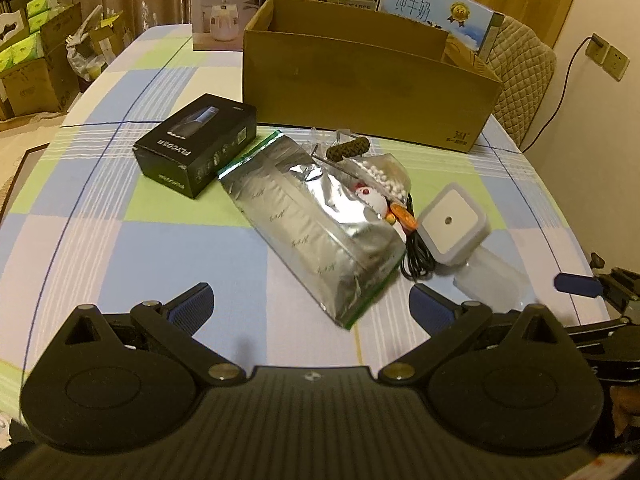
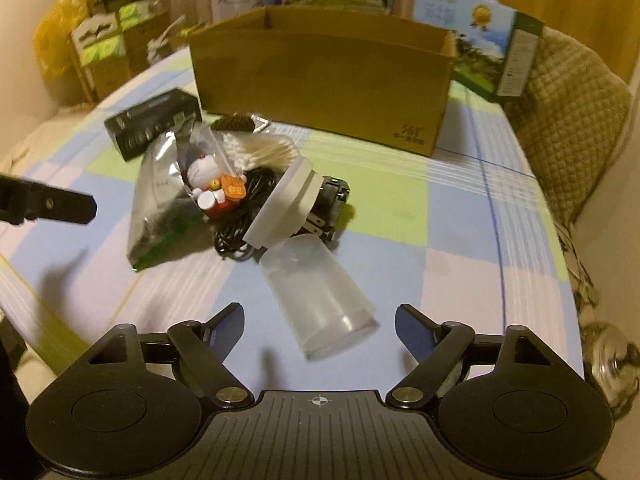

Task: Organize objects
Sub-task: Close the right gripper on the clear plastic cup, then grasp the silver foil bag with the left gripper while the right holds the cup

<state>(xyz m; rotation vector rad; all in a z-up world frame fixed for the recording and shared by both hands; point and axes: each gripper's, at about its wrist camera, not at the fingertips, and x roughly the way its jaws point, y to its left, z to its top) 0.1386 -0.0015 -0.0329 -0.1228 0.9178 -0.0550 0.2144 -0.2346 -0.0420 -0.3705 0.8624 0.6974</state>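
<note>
checked blue/green tablecloth (image 1: 120, 248) fills both views, w/ an open cardboard box (image 1: 360, 80) at top centre. clutter sits mid-frame just below the box: black carton (image 1: 192, 144) at left, silver foil pouch (image 1: 308, 220) touching its right, clear bag of small toys (image 2: 208, 184), black cable (image 2: 244, 216), white square plug-light (image 1: 454, 222), frosted plastic cup (image 2: 320, 300) lying on its side. left gripper (image 1: 310, 304) at bottom of its view, jaws wide, nothing btwn them. right gripper (image 2: 320, 326) spread either side of the cup's rim end, pads not touching it.
</note>
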